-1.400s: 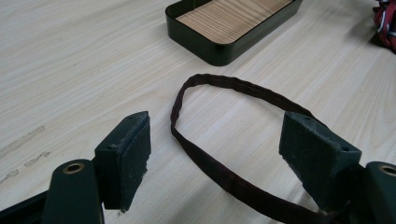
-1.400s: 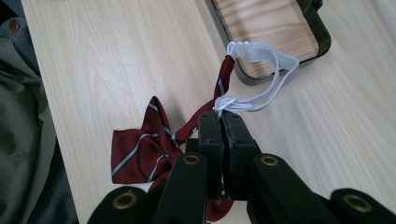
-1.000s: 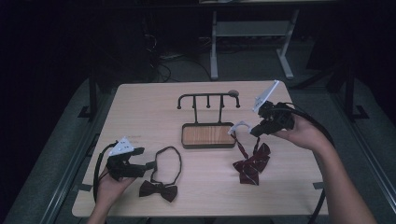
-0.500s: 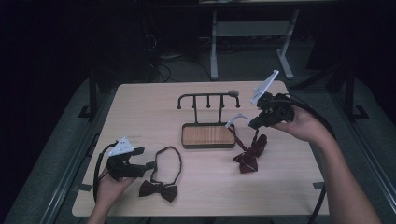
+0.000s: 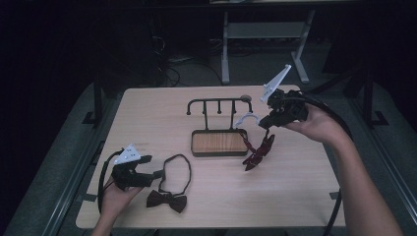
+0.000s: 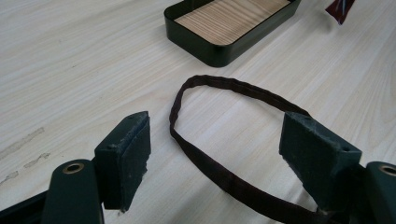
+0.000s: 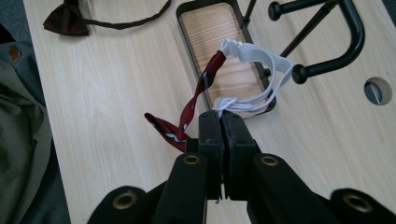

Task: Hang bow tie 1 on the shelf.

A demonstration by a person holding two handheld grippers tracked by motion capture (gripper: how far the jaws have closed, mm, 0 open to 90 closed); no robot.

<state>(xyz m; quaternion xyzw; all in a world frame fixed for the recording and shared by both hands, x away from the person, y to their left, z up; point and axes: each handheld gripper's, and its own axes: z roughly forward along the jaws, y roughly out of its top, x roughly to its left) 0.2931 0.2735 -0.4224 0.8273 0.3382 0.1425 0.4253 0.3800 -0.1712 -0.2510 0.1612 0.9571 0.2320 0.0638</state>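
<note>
My right gripper (image 5: pixel 268 123) (image 7: pixel 221 122) is shut on the white elastic band (image 7: pixel 261 60) of a red striped bow tie (image 5: pixel 258 152) (image 7: pixel 187 116), which hangs lifted off the table beside the black stand. The stand (image 5: pixel 219 105) has a hook bar over a wood-lined tray (image 5: pixel 219 142) (image 7: pixel 205 37). A dark brown bow tie (image 5: pixel 167 199) (image 7: pixel 67 18) lies at the front left, its strap loop (image 5: pixel 178 169) (image 6: pixel 224 135) flat on the table. My left gripper (image 5: pixel 158 173) (image 6: pixel 219 144) rests open at the table, its pads on either side of that strap without pressing it.
The light wooden table (image 5: pixel 305 182) has a round hole (image 7: pixel 377 91) near the stand. Dark floor and a metal frame (image 5: pixel 265 34) lie beyond the far edge. A cable (image 5: pixel 337 120) trails from the right gripper along the forearm.
My right gripper has risen and shifted toward the stand's hook bar, lifting the red bow tie off the table by its white band. The left gripper has stayed put.
</note>
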